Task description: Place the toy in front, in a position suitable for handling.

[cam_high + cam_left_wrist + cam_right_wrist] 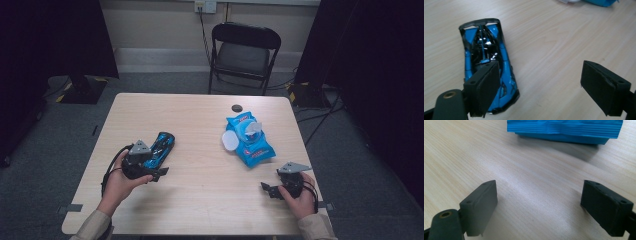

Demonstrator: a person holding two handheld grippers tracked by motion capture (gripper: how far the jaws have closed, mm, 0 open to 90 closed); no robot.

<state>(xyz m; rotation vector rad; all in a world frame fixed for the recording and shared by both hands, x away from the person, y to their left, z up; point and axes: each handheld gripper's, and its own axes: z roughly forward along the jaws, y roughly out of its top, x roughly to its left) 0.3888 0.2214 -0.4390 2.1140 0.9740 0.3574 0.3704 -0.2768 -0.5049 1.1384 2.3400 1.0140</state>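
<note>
Toy car, blue/black, lying on desk around 9 o'clock; left hand-held gripper over its near end, jaws spread wide, gripping nothing; right hand-held gripper at 4 o'clock spread too, just short of wipes pack

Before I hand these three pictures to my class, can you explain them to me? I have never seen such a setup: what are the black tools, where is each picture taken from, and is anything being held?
A person sits at a wooden table with a hand-held two-jaw tool in each hand: the left gripper and the right gripper. The wide picture comes from a camera above the table. The other two come from small cameras riding on each gripper, looking along its black jaws. On the table lie a blue toy car, a blue pack of wipes with its lid flipped open, and a small dark disc. Nothing is held: both grippers' jaws stand open. The left one hangs over the car, which lies beside one jaw; the right has bare table between its jaws.
</note>
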